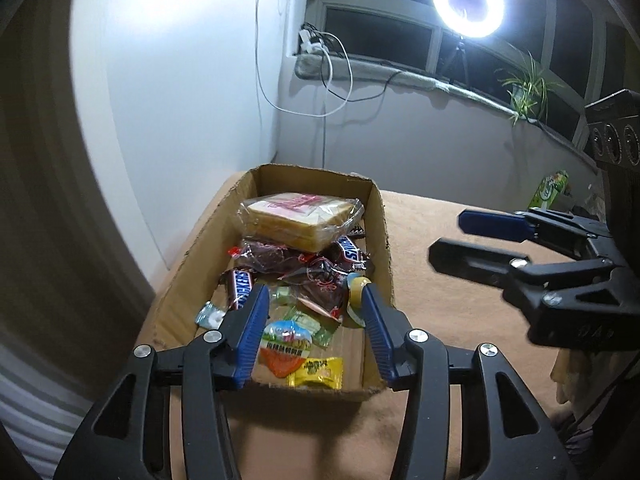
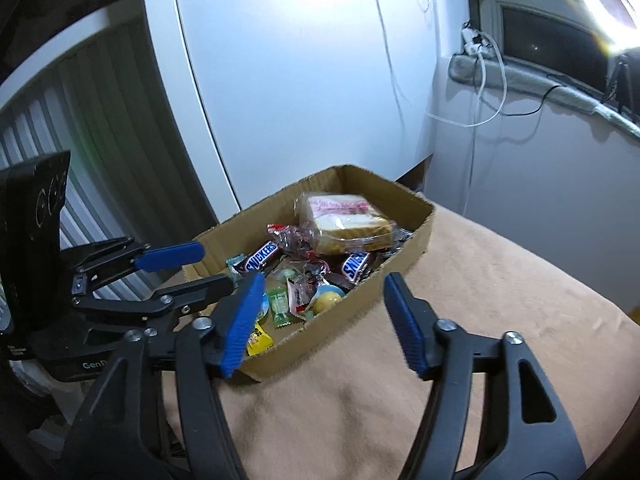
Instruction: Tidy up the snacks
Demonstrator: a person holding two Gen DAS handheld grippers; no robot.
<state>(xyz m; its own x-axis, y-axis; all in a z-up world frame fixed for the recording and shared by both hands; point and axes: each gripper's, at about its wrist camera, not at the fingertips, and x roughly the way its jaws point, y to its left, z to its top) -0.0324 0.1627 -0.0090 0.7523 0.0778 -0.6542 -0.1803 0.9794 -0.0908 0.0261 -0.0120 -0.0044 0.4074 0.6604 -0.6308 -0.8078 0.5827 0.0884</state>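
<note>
The box (image 1: 376, 216) of snacks was set at the table's (image 1: 440, 240) far left corner. The left tool (image 1: 312, 320) was held wide and empty over its near end; the right tool (image 2: 320, 312), also wide and empty, hung beside it. The bread (image 1: 300, 220) could be crushed by a careless reach, or the light box shoved off.

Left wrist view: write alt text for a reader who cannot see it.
An open left gripper hangs over a cardboard box of snacks, with a wrapped sandwich at the far end atop candy bars and small sweets. The right gripper, also open, is above the tan cloth beside the box, under a ring light.
</note>
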